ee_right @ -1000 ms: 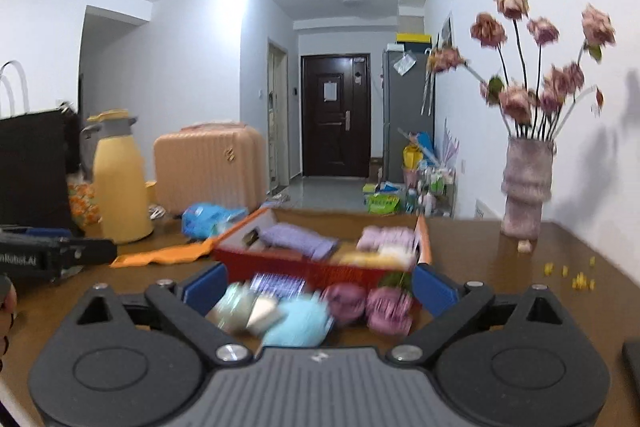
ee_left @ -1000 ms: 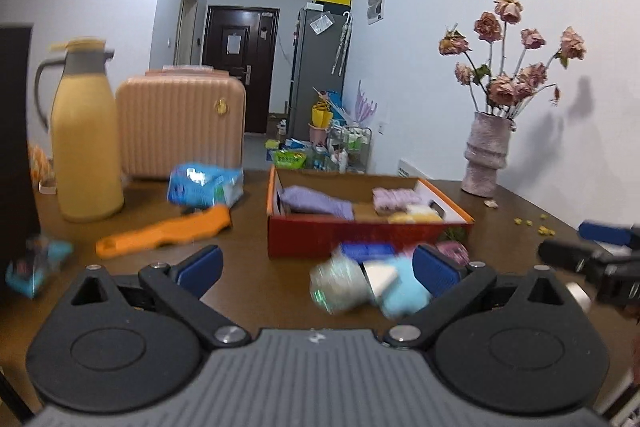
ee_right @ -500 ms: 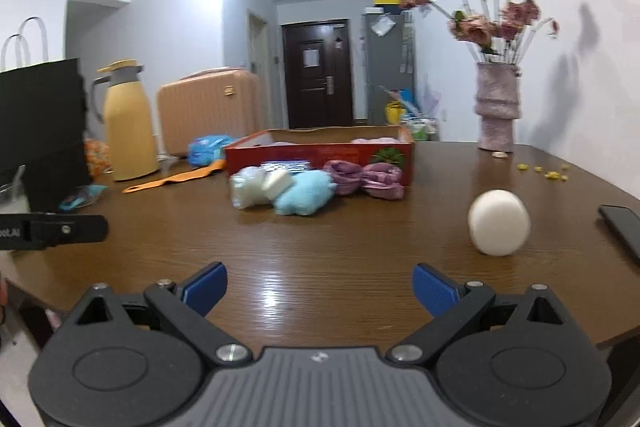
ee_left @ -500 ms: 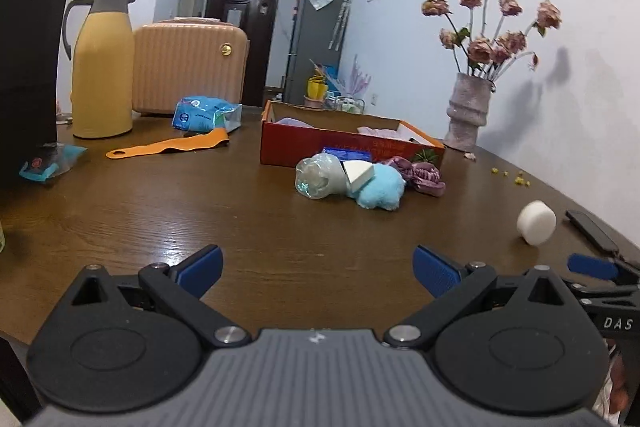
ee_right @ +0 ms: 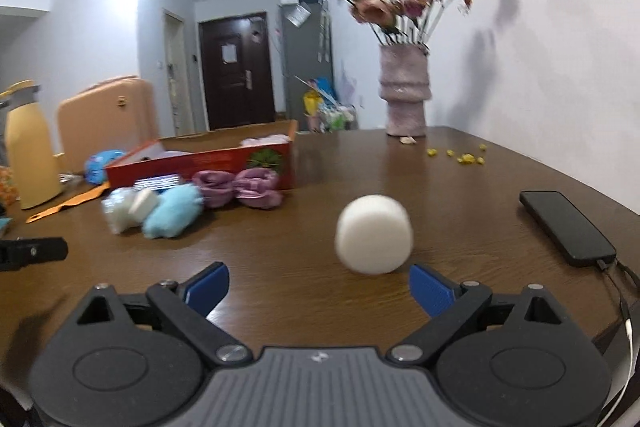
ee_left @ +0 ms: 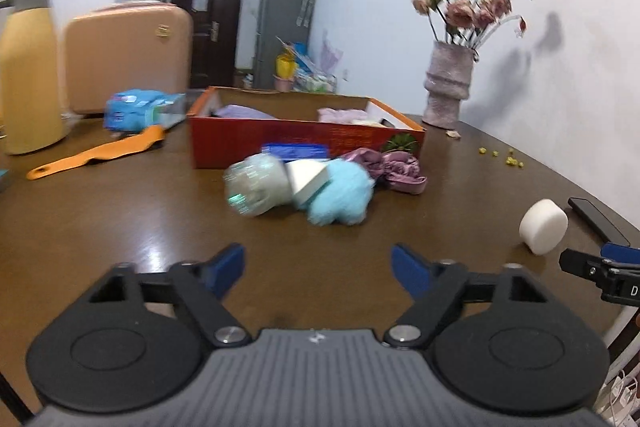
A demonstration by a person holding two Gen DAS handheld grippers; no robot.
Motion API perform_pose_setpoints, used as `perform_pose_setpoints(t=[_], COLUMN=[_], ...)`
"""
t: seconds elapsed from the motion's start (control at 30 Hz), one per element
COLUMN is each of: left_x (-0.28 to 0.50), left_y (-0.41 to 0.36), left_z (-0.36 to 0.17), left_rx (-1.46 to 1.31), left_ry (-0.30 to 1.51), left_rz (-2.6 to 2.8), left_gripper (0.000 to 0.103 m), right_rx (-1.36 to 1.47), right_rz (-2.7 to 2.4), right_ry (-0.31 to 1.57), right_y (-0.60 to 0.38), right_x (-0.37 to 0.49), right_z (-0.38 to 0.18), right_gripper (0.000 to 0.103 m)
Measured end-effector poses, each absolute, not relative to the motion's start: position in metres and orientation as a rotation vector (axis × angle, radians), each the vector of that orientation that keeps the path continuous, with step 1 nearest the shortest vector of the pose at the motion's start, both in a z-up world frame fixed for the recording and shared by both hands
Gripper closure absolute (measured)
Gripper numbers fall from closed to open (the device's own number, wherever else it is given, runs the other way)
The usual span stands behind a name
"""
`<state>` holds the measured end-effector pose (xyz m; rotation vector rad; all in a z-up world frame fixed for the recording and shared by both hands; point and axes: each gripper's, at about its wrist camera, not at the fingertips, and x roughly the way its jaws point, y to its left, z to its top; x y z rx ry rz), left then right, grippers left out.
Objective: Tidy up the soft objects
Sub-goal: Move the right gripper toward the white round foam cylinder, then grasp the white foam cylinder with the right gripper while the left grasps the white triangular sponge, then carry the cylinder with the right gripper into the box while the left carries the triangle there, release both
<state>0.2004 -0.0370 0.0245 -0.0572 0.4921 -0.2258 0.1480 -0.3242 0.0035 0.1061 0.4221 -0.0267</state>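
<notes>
A red box (ee_left: 304, 143) (ee_right: 200, 163) stands on the brown table and holds several soft items. In front of it lie a shiny whitish puff (ee_left: 256, 187), a white wedge sponge (ee_left: 306, 179), a light blue fluffy ball (ee_left: 340, 195) (ee_right: 172, 213) and purple scrunchies (ee_left: 396, 169) (ee_right: 240, 187). A white round sponge (ee_right: 374, 233) (ee_left: 543, 225) sits apart to the right. My left gripper (ee_left: 318, 267) is open and empty, short of the pile. My right gripper (ee_right: 318, 285) is open and empty, just short of the white round sponge.
A vase of dried roses (ee_right: 404, 95) stands at the back right. A black phone (ee_right: 566, 227) with a cable lies at the right. A yellow thermos (ee_left: 28, 67), a pink case (ee_left: 128, 55), a blue packet (ee_left: 140, 107) and an orange tool (ee_left: 100, 151) are at the left.
Both grippers have moved forward over the table. The pile is nearer to the left gripper and the white round sponge is nearer to the right gripper. Both stay open.
</notes>
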Motion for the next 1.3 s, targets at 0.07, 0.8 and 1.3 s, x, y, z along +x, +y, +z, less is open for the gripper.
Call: perform_pose_setpoints(t=[0.07, 0.8, 1.3], left_x=[0.227, 0.351, 0.215], left_y=[-0.047, -0.052, -0.02], left_z=[0.026, 0.013, 0.043], left_rx=[-0.059, -0.15, -0.156], left_ry=[0.508, 0.636, 0.554], left_rz=[-0.242, -0.202, -0.239], left_gripper=[0.032, 0.075, 0.074], right_rx=[0.104, 0.063, 0.079], right_rz=[-0.049, 0.219, 0.269], right_ry=[0.431, 0.549, 0.489], right_y=[-0.333, -0.306, -0.277], right_x=[0.163, 0.3, 0.21], right_z=[0.004, -0.001, 0.028], right_gripper=[0.007, 0.049, 0.048])
